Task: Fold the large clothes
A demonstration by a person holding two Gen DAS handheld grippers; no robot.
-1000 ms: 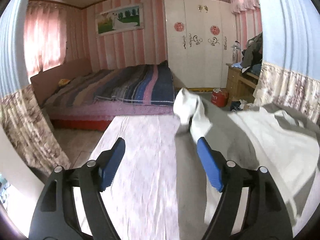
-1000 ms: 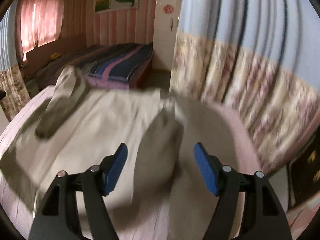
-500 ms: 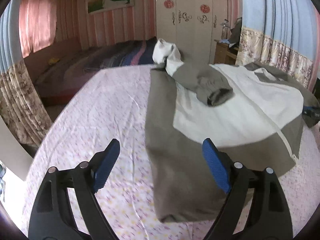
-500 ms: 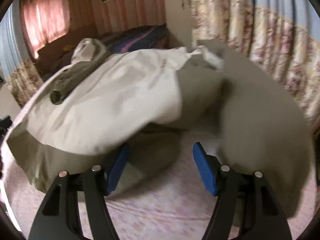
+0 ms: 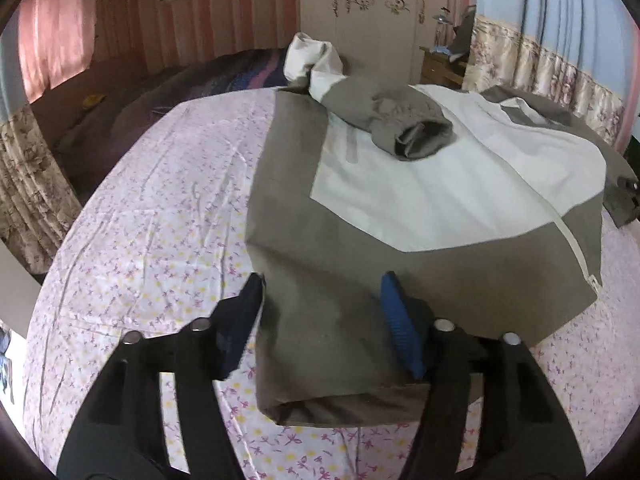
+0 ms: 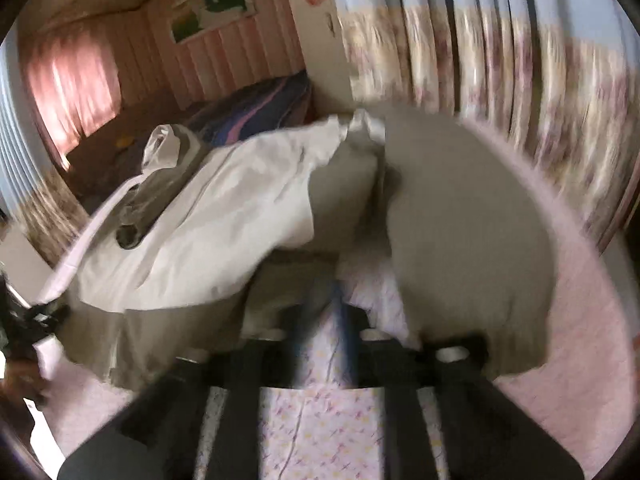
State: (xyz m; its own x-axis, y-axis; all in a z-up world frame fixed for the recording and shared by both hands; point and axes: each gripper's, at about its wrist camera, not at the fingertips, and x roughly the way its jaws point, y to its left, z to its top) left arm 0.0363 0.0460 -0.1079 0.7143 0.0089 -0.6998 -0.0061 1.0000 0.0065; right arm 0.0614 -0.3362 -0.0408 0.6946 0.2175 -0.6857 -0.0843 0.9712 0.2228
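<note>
Bare floral sheet (image 5: 152, 216) lay open at left. Left gripper (image 5: 320, 312) straddled the near hem of the grey-white jacket (image 5: 420, 200), jaws closing, pads at the fabric's sides; grip unclear. Jacket spread mid-bed, right edge near curtain (image 6: 500, 60). Right gripper (image 6: 324, 320), blurred, jaws opening over sheet, nothing between them.

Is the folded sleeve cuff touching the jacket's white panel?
Touching: the left wrist view shows the sleeve cuff lying directly on the jacket's white panel, no gap.
</note>
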